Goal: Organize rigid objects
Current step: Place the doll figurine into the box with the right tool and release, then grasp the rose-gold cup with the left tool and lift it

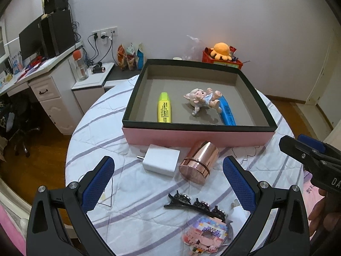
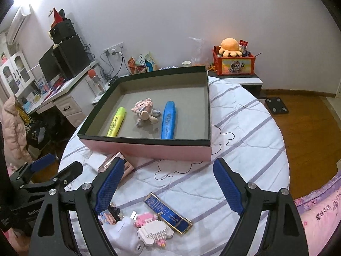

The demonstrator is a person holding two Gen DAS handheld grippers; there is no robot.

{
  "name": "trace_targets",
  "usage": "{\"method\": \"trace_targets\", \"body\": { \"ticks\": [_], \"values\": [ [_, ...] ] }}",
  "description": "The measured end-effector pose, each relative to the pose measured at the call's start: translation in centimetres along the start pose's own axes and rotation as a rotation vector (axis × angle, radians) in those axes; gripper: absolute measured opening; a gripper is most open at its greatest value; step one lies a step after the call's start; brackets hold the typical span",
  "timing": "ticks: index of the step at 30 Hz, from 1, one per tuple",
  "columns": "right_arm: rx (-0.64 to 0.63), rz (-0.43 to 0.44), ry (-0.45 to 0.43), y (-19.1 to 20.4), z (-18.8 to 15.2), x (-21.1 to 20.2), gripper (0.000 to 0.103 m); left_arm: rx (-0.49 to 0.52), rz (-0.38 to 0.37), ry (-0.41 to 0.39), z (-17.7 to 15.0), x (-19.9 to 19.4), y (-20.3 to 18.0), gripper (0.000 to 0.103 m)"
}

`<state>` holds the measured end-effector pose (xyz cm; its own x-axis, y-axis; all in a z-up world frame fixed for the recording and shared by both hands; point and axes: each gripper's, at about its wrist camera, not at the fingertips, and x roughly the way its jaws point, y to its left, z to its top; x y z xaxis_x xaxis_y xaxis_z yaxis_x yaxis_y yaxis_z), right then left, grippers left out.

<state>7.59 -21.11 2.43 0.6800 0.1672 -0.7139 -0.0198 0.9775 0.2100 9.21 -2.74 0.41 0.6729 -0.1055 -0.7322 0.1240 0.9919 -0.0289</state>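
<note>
Left wrist view gives you the best read on progress: the pink box (image 1: 198, 137) with the dark rim sits on the round table (image 1: 102, 128) and already holds three things, a yellow highlighter (image 1: 164, 110), a small doll figure (image 1: 202, 101) and a blue highlighter (image 1: 228, 113). So the job looks partly done, and you have a fair number of pieces left on the striped cloth in front of the box.

Just below the box's near wall lie the rose-gold canister (image 1: 199, 162) on its side and the white charger (image 1: 161, 163), touching or nearly so. Nearer to you are the black hair clips (image 1: 191, 204), a pink brick figure (image 1: 207, 236) and a white plug (image 1: 237, 210).

Your left gripper (image 1: 168, 186) stands wide apart and empty, hanging above the cloth with the canister and charger just ahead of its fingertips and the clips between its fingers in the view.

Your right gripper (image 2: 168, 188) is likewise spread wide with nothing between its pads. A blue-and-gold lighter (image 2: 168, 213) and a white-and-pink brick figure (image 2: 153, 230) lie below it, close to you, with the box well ahead.
</note>
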Motion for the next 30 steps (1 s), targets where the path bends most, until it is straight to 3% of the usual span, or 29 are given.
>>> {"method": "trace_targets", "body": {
  "ticks": [9, 19, 25, 30],
  "values": [
    [-0.015, -0.002, -0.005, 0.2, -1.0, -0.5, 0.087, 0.0, 0.012, 0.022, -0.4, 0.6, -0.5, 0.103],
    [0.027, -0.024, 0.017, -2.0, -1.4, 0.1, 0.087, 0.058, -0.057, 0.108, -0.5, 5.1, -3.2, 0.102],
    [0.047, -0.037, 0.026, -3.1, -1.2, 0.7, 0.087, 0.1, -0.111, 0.153, 0.1, 7.8, -3.7, 0.09],
    [0.046, -0.042, 0.039, -3.1, -1.1, 1.3, 0.087, 0.21, -0.073, 0.137, -0.3, 8.8, -5.2, 0.087]
  ]
}}
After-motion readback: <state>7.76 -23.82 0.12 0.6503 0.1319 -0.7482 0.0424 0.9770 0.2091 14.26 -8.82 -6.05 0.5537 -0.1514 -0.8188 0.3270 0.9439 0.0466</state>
